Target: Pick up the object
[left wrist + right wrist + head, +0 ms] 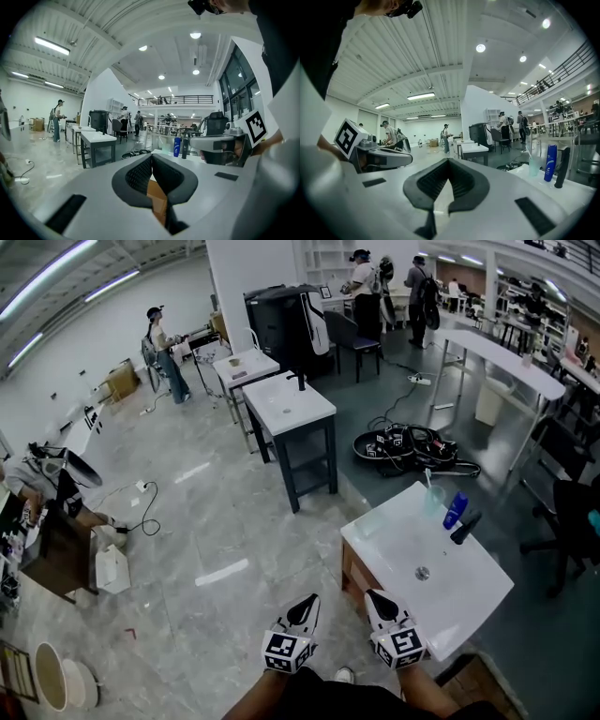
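Note:
A white sink counter (469, 601) stands to my front right. At its far edge are a blue bottle (456, 510), a clear cup (433, 499) and a black faucet (466, 528). Both grippers are held low in front of me, short of these things. The left gripper (307, 604) hangs over the floor just left of the counter, jaws shut with nothing between them (151, 159). The right gripper (376, 597) is over the counter's near corner, also shut and empty (449, 162). The right gripper view shows the blue bottle (551, 163) and cup (533, 166) off to its right.
Two dark-framed tables with white tops (289, 405) stand ahead on the grey floor. A tangle of black cables (408, 446) lies beyond the counter. A long white table (511, 360) and a black chair (574, 521) are at the right. People stand at the back.

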Available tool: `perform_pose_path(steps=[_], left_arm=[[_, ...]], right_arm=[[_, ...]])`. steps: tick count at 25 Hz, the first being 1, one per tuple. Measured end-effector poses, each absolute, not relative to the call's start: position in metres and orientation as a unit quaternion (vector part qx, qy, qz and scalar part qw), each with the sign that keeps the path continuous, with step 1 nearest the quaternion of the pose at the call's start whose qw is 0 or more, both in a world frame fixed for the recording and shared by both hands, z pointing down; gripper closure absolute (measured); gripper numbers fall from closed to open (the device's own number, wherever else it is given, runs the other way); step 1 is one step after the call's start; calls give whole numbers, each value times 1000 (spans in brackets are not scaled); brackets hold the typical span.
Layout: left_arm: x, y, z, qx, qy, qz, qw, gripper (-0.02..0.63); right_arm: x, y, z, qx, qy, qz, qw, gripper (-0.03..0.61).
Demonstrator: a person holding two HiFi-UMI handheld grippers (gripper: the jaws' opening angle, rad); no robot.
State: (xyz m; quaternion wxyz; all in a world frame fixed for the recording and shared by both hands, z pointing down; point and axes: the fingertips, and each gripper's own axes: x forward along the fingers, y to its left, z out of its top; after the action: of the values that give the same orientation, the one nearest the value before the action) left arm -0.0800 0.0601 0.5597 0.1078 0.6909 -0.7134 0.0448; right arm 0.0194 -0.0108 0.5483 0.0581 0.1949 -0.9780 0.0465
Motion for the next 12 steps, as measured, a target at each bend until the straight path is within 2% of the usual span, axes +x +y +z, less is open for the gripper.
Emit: perform_pose_path(steps=[12], left_arm=[[-124,-5,560,700,-704,30,113,592]], right_arm=[[-36,-68,551,188,-979,39,63,561]])
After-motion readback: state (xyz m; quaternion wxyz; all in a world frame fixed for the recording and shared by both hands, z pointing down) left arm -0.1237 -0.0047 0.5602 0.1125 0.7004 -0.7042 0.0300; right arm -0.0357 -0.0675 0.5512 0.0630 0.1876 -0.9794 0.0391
